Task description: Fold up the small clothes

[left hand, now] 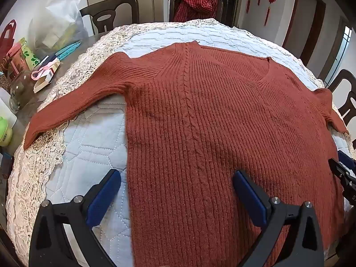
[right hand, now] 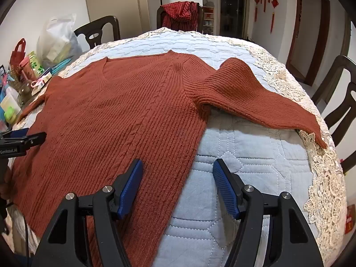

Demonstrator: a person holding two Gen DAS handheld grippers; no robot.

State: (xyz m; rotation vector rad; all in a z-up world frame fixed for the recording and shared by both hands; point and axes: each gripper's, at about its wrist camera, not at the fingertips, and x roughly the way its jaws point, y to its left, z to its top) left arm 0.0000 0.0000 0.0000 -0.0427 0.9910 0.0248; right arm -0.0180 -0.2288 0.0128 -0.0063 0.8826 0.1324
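Left tool (left hand: 176,181) wide, empty, straddling sweater's (left hand: 200,115) side edge. Right tool (right hand: 178,170) wide, empty, over opposite edge. Sweater spread flat on quilt (left hand: 93,146) covering tabletop, neck at 12 o'clock, sleeves out toward 9 and 3. Clutter at 10; chair with red cloth (right hand: 181,13) at 12.
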